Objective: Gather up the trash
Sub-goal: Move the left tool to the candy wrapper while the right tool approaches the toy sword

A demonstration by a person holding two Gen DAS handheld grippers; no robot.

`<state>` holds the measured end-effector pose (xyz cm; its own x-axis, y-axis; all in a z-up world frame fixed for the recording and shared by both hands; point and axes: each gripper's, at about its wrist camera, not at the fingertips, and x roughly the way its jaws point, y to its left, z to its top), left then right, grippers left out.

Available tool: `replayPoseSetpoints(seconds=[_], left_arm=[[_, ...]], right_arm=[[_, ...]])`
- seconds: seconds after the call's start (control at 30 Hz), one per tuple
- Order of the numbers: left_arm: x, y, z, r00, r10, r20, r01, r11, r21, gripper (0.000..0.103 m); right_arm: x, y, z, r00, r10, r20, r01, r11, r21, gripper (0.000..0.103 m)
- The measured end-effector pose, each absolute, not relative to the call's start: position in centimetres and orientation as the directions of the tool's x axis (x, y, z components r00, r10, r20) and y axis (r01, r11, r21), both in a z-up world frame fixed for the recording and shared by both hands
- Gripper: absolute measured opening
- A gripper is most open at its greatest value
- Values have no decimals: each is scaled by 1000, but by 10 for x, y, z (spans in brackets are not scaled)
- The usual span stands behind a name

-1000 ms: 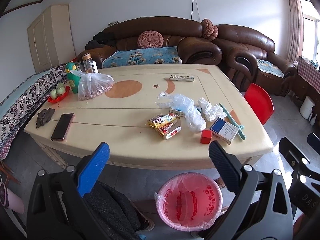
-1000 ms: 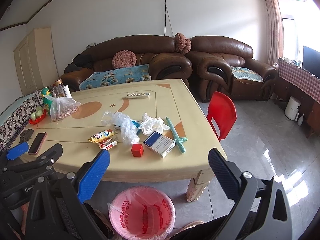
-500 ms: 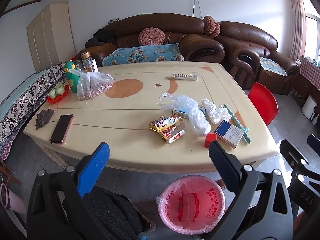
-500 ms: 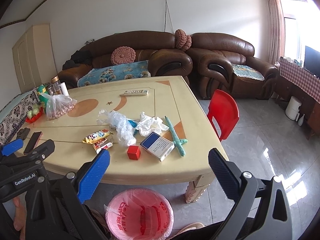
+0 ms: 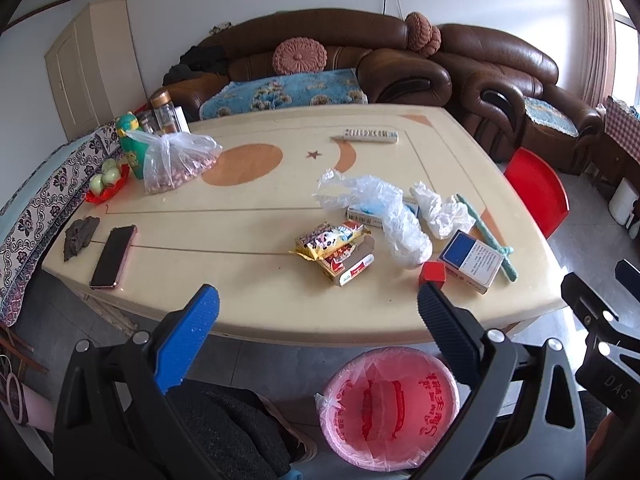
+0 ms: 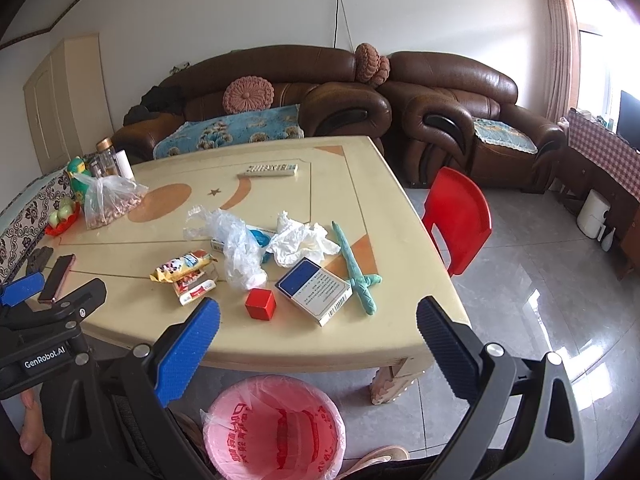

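Crumpled clear plastic bag [image 6: 240,252] mid-bench, yellow snack wrapper [image 6: 182,266] at its nine o'clock, white tissue wad [image 6: 298,240] at three. Cream oval bench [image 6: 120,248] beneath. Pink-lined round bin [image 6: 274,428] on floor at six. Left hand-held gripper [image 5: 318,316] and right hand-held gripper [image 6: 318,320] both spread apart, empty.

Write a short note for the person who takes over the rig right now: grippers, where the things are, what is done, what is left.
Left gripper: open, holds nothing, near the table's front edge.
Right gripper: open, holds nothing, also at the front edge.
Trash lies on the table: snack wrapper, small carton, clear bag, white tissue.
Also there: red cube, blue box, teal toy, phone, remote.
Bin with pink liner stands on the floor below the front edge; nothing seen inside.
Done: nothing collected.
Left: pick up each trash piece and drop it in the bin.
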<state>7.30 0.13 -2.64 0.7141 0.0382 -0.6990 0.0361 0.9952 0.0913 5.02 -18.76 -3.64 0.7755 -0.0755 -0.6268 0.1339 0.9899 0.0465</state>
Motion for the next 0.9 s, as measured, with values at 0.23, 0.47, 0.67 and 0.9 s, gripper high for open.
replayPoseSetpoints(seconds=[0.23,0.47,0.67,0.9], left_arm=[[99,9,-44,679,31,-733,38,996,77,97],[127,15,-57,665,0,-747,76,995,68,97],[152,13,-68,649,-57,-759,176,981,77,97],[180,-3,-83,618,-85,-781,332,929,162,97]], right_arm=[[79,-199,-54,755,-55,-653,117,992,52,97],[106,-219,-63,764,-16,-645,84,994,75,97],[137,-240,-71,758,34,-651,40,994,98,96],[185,-260,-79,746,79,-661,-19,995,98,96]])
